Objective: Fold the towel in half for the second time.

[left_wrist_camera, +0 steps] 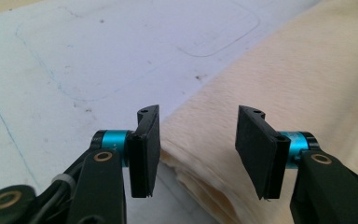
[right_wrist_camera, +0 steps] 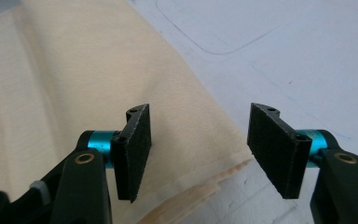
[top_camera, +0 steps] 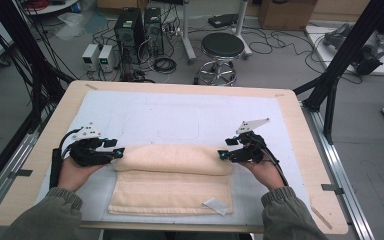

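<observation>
towel (top_camera: 172,177): cream, in the middle of the near part of the surface, far edge folded over into a thick roll, flat part nearer the person
white tag (top_camera: 215,205): on the near right corner of the towel
surface (top_camera: 300,150): wood with a pale blue mat (top_camera: 180,117) under the towel
left gripper (top_camera: 119,152): at the left end of the towel roll, held in the left hand (top_camera: 75,172)
left gripper state: jaws apart, about half wide, pads not pressing on the towel; towel's folded corner (left_wrist_camera: 200,154) in the gap between the pads in the left gripper view
right gripper (top_camera: 222,154): at the right end of the towel roll, held in the right hand (top_camera: 267,172)
right gripper state: jaws apart, fairly wide, nothing pinched; towel edge (right_wrist_camera: 200,172) under the gap in the right gripper view
stool (top_camera: 222,47): round, black, on the floor well beyond the towel
black boxes (top_camera: 137,30): on the floor beyond the towel, to the left of the stool, with many cables
</observation>
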